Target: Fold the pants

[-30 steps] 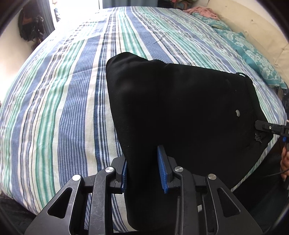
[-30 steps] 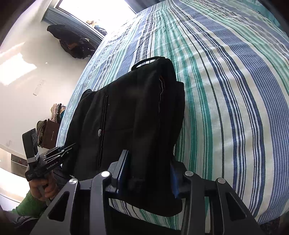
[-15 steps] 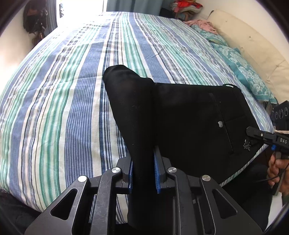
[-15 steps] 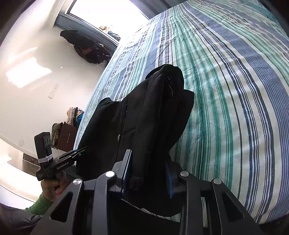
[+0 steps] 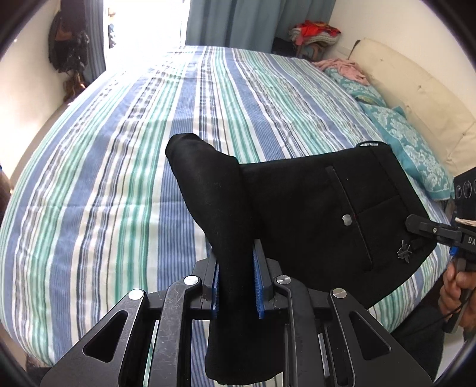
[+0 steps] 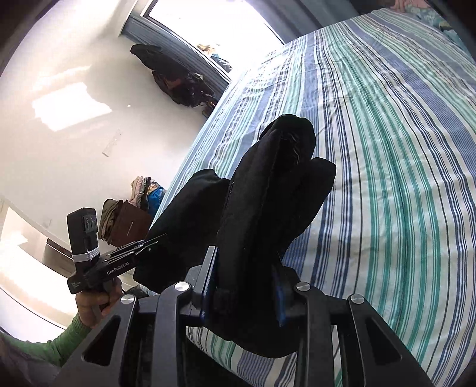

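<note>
Bed: striped bedspread (image 5: pixel 125 166) in blue, green and white, curtained window behind.
Pants: black pants (image 5: pixel 312 208) lifted over the bed's near edge, stretched between both grippers.
Left gripper (image 5: pixel 236 285): fingers clamped on a bunched fold.
Right gripper (image 6: pixel 244 294): fingers clamped on thick waistband cloth.

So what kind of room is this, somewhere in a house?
Most likely a home bedroom: a wide bed under a striped cover, patterned pillows by a padded headboard, and curtains at the window.
</note>
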Demonstrator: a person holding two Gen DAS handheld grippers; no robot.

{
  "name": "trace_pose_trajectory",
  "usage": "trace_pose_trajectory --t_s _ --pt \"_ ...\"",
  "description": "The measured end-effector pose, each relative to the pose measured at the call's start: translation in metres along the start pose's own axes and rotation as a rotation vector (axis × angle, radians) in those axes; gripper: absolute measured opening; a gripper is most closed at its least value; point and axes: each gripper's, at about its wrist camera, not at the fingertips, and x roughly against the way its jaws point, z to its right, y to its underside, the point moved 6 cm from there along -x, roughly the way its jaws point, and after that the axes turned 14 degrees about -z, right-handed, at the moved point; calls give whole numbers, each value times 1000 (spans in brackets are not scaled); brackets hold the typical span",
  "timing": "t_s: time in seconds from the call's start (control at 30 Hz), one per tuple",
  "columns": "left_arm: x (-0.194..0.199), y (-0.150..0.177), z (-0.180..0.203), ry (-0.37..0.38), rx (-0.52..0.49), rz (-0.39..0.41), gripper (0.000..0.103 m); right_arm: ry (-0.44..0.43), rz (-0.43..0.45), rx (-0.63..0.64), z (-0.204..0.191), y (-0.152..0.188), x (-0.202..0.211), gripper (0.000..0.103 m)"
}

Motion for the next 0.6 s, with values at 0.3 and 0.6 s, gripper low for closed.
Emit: trace_pose_trajectory --t_s 0.3,0.6 --pt "-82 -63 -46 -108 48 -59 34 140 62 -9 34 -88 -38 36" --pt "-79 -15 -104 -242 174 -17 88 256 -37 -281 129 -65 -60 63"
